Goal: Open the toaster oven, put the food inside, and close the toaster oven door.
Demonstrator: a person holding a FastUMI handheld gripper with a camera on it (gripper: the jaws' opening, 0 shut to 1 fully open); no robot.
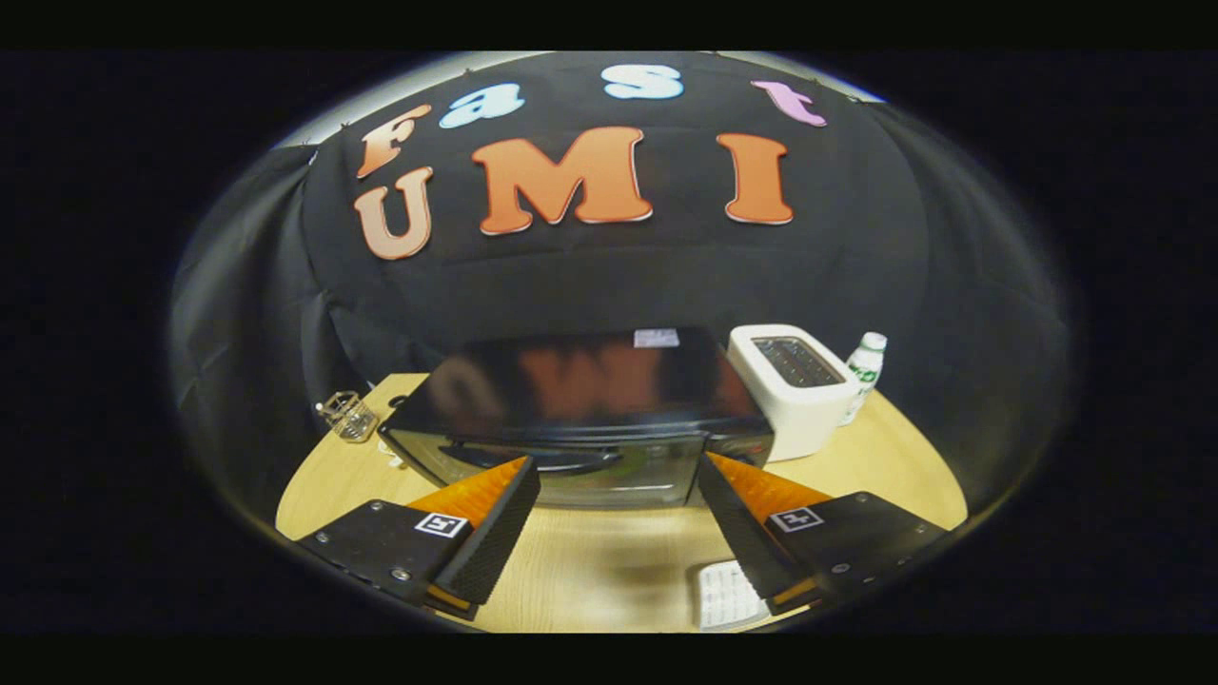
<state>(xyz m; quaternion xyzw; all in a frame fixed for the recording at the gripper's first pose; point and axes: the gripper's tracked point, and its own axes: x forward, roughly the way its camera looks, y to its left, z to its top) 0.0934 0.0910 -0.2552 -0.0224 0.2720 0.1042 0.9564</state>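
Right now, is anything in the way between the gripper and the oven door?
Nothing visible is. The hand-held gripper is open, and just ahead of its fingers, past bare wooden table, is the glossy black toaster oven with its glass door shut. The white toaster stands beside the oven.

A: What is the toaster oven just beyond the fingers made of?
B: Glossy dark casing; its top mirrors the wall. The door looks like smooth glass.
A: The bench?
B: Pale wood grain, smooth, faintly shiny.
A: And to the right?
B: A pop-up toaster in matt white plastic, then a plastic bottle. A clear glass sits left. The wall is matt cloth.
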